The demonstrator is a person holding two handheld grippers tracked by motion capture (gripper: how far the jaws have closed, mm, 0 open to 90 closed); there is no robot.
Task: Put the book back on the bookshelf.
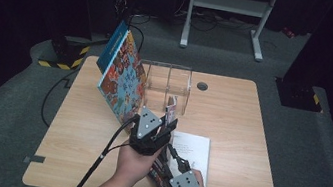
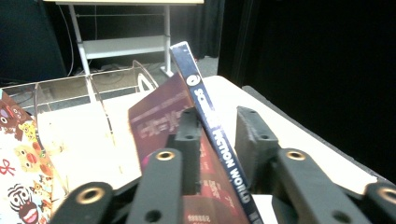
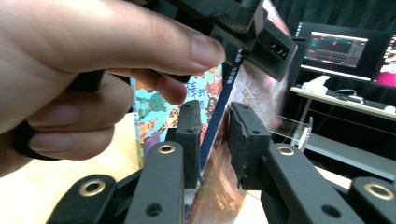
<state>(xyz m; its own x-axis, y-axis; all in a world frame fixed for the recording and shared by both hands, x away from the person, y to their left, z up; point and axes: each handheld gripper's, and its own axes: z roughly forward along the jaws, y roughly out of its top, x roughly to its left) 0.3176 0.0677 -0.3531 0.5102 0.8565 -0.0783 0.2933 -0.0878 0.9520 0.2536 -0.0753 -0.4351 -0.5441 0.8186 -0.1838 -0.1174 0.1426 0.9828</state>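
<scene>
The left gripper (image 2: 217, 135) had its jaws on either side of a thin book (image 2: 212, 135) with a dark blue spine; the left pad lay on the maroon cover, while a gap showed between the spine and the right pad, so whether it truly pinched could not be told. The right gripper (image 3: 214, 140) straddled the same book lower down, its jaws a little spread with the spine edge between them.

The book stood on edge near the middle of the tabletop (image 1: 252, 117), its long axis rising and tilting away toward the far side. Just beyond it stood a clear acrylic rack (image 1: 169, 81) with dividers, its compartments holding nothing that could be made out. A large colourful picture book (image 1: 122, 74) leaned upright at the rack's left. An open white booklet (image 1: 193, 153) lay flat to the right of the hands.

The left gripper view gave the spine lettering, "Science Fiction World". The right gripper view showed the left hand (image 3: 84, 70) close up, and lit monitors (image 3: 334, 49) far behind. The high view showed both forearms entering from the near edge.
</scene>
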